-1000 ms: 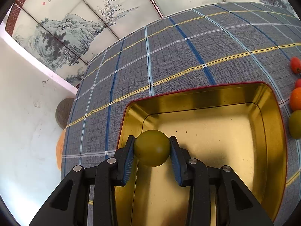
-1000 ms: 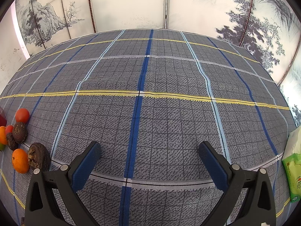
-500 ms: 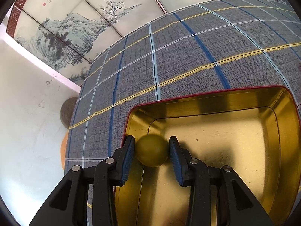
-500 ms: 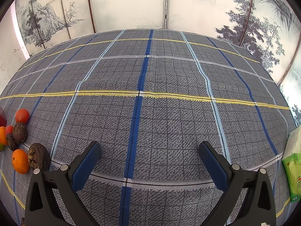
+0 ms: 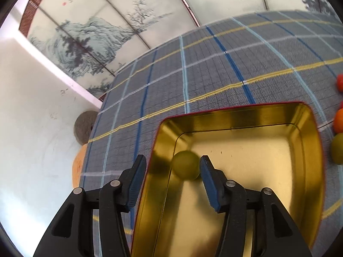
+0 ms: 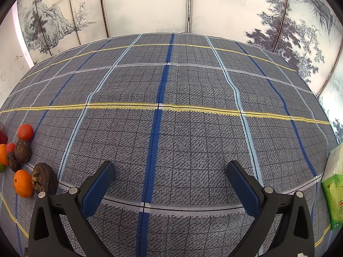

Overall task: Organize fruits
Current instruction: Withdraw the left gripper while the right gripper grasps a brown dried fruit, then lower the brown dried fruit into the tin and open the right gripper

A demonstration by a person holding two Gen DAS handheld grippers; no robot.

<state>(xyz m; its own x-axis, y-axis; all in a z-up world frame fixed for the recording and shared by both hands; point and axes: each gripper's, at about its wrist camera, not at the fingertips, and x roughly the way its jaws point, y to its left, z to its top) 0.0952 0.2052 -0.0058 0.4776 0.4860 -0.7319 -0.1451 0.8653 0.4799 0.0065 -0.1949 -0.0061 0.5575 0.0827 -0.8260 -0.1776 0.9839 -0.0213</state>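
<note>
In the left wrist view a gold tin tray (image 5: 304, 150) with a red rim lies on the plaid cloth. My left gripper (image 5: 173, 167) is open; its left finger is outside the tray's left wall and its right finger is inside. A green round fruit (image 5: 186, 165) lies free in the tray by the left wall, next to the right finger. More fruits lie right of the tray: an orange one (image 5: 338, 121), a green one (image 5: 338, 148), a red one (image 5: 339, 82). In the right wrist view my right gripper (image 6: 170, 175) is open and empty above the cloth.
In the right wrist view a pile of fruits lies at the far left: an orange (image 6: 23, 183), dark wrinkled fruits (image 6: 44, 178), a red tomato (image 6: 25, 131). A green packet (image 6: 333, 192) lies at the right edge. Painted screens stand behind the table.
My left gripper opened and let go of the green fruit, which now rests on the tray floor. The left gripper also shifted left across the tray wall. The right gripper has not moved.
</note>
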